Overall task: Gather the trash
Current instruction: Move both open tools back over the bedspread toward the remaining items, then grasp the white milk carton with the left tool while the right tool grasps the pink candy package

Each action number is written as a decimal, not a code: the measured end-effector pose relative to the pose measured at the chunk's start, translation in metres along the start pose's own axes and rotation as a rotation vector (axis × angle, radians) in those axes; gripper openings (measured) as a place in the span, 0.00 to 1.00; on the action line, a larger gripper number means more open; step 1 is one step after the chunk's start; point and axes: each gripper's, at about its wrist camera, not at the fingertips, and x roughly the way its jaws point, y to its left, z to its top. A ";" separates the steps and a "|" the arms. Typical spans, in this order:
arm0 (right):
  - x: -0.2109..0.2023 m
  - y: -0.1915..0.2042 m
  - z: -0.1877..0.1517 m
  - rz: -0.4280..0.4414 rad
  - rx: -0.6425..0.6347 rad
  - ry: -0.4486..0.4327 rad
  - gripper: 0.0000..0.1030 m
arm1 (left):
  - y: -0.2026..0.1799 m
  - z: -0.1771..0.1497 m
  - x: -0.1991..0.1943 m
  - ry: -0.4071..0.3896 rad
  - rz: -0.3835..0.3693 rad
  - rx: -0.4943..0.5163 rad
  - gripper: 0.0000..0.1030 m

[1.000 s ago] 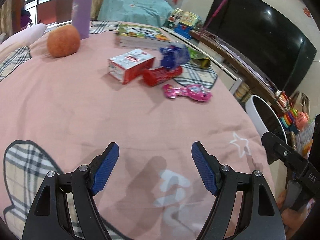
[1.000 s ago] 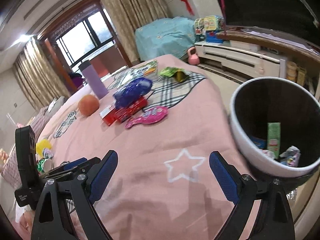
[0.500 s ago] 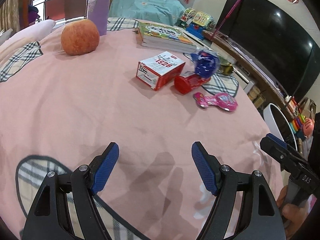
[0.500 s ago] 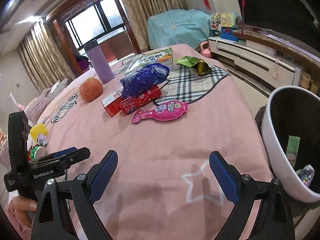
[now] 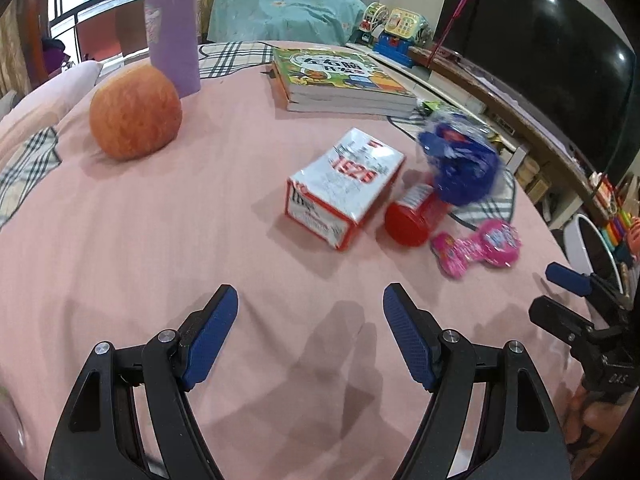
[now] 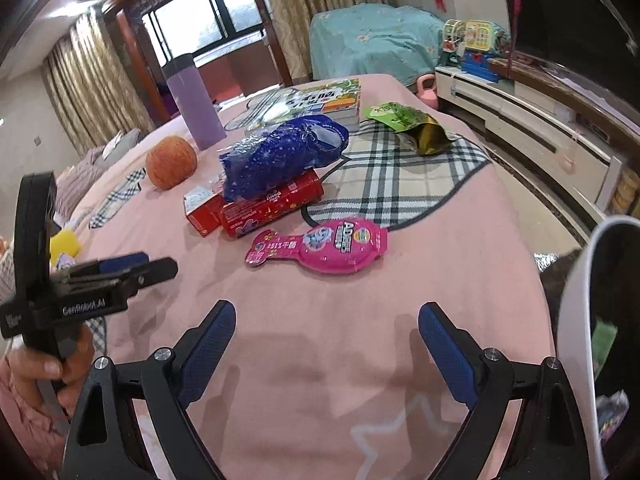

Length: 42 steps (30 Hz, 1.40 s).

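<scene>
While my left claw and right claw hover wide open, holding nothing, above the pink cover, the pink wrapper lies at 12 o'clock of the right one, long axis 3-to-9. Only the right view shows the green packet and bin.

The pink bedspread with plaid patches carries everything: an apple beside a purple bottle, a stack of books further back, and a red-and-white box touching a red tube. A blue wrapper sits on top of those. A pink packet lies nearer, and a green-gold pouch is on the plaid.
</scene>
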 end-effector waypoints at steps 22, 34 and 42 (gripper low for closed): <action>0.044 0.012 0.029 -0.013 -0.199 0.103 0.71 | -0.009 0.034 0.029 -0.025 -0.044 0.133 0.50; 0.009 0.004 0.003 -0.001 -0.113 0.087 0.29 | -0.021 -0.001 -0.003 -0.040 -0.066 0.104 0.49; -0.015 0.004 -0.027 0.050 -0.054 0.093 0.06 | -0.030 -0.045 -0.033 -0.032 -0.118 0.050 0.48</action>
